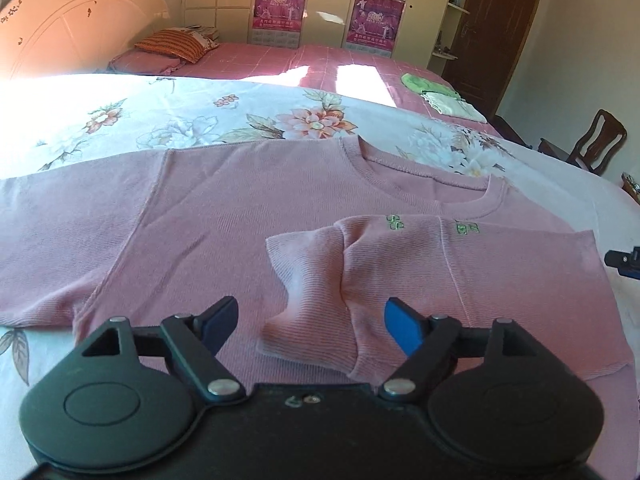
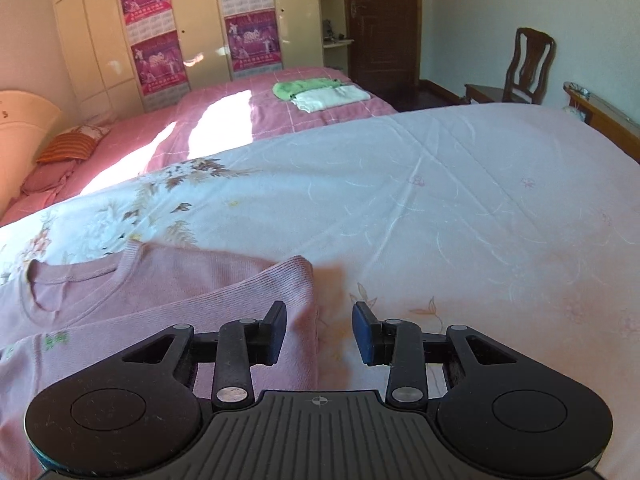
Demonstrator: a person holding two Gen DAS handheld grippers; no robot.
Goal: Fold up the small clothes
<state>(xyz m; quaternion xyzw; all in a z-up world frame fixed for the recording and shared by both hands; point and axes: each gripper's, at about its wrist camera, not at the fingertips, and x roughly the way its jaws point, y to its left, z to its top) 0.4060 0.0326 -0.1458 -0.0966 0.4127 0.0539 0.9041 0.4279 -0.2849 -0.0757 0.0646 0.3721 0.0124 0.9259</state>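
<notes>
A pink ribbed shirt (image 1: 224, 216) with green embroidery lies flat on the flowered bedspread (image 1: 168, 116), its neck away from me. Its right side and sleeve (image 1: 304, 280) are folded over onto the chest. My left gripper (image 1: 310, 326) hovers over that folded sleeve, open wide, and its pads do not touch the cloth. In the right wrist view the shirt's folded right edge (image 2: 304, 280) runs just left of the gap of my right gripper (image 2: 320, 332), which stands open with nothing pinched. The right gripper's tip (image 1: 624, 262) also shows at the right edge of the left wrist view.
Folded green and white clothes (image 2: 320, 94) lie on the pink bed (image 2: 240, 120) behind. A striped pillow (image 1: 172, 44) sits at the headboard. A wooden chair (image 2: 524, 72) and a dark door (image 2: 380, 20) stand at the right. Bedspread (image 2: 460, 200) stretches to the shirt's right.
</notes>
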